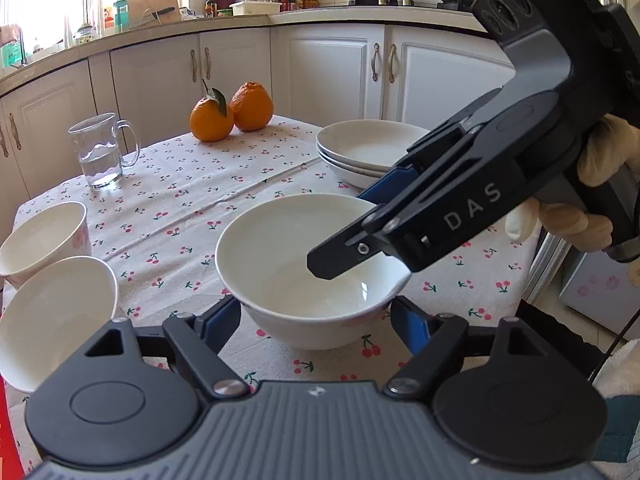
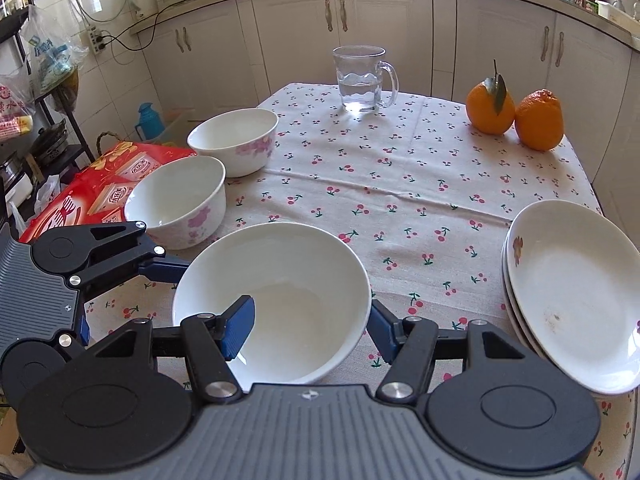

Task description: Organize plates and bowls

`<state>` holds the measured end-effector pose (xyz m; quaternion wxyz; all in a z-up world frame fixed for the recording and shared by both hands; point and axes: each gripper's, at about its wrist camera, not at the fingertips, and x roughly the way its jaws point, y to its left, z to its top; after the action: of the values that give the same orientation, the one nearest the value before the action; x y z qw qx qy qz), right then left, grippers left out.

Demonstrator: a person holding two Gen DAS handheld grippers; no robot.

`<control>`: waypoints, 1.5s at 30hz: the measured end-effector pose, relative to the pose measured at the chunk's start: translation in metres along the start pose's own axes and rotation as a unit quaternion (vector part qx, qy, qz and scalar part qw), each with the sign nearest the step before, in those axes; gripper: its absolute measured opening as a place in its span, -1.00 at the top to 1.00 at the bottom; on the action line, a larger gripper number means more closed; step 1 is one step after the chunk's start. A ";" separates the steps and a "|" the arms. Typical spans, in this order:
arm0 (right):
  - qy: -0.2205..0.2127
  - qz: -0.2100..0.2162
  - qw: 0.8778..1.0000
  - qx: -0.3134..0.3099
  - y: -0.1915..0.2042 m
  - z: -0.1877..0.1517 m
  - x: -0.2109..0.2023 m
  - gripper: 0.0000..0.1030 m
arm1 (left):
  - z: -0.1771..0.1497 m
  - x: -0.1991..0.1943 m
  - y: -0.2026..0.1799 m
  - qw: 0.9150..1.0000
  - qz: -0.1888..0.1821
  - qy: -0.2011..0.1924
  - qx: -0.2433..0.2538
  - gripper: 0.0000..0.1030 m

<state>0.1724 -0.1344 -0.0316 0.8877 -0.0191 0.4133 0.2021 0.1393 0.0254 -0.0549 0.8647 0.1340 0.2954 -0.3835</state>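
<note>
The right gripper (image 2: 310,328) is set astride the rim of a plain white bowl (image 2: 280,264): one blue pad (image 2: 240,328) is lowered inside it, the other is kept outside the wall. The jaws are partly spread; whether the pads press on the wall cannot be told. The gripper is held by a gloved hand (image 1: 592,200).

The left gripper (image 1: 318,312) is brought to the same bowl from the near left, its jaws partly spread with the bowl's lower body seen between the fingers; its grip cannot be told either.

The bowl is found at the near edge of a cherry-print tablecloth (image 2: 420,200). Two flowered bowls (image 2: 180,204) are placed to its left, one behind the other. A stack of plates (image 2: 572,292) is seen at the right. A glass mug (image 2: 360,80) of water and two oranges (image 2: 490,108) are set at the far side.
</note>
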 end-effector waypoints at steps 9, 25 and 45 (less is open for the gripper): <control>-0.003 0.016 1.000 0.007 -0.010 -0.003 0.003 -0.30 | 0.003 0.007 -0.002 1.000 0.007 0.017 -0.005 -0.58; -0.015 0.049 0.999 0.010 -0.025 -0.006 0.002 -0.30 | 0.010 0.015 -0.005 0.999 0.020 0.033 -0.007 -0.60; -0.056 0.010 0.998 -0.017 -0.009 0.005 -0.015 -1.00 | -0.009 -0.026 -0.007 0.994 0.079 0.008 -0.081 -0.83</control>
<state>0.1710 -0.1473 -0.0186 0.9070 -0.0185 0.3597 0.2181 0.1163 0.0400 -0.0462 0.8981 0.0892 0.3207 -0.2874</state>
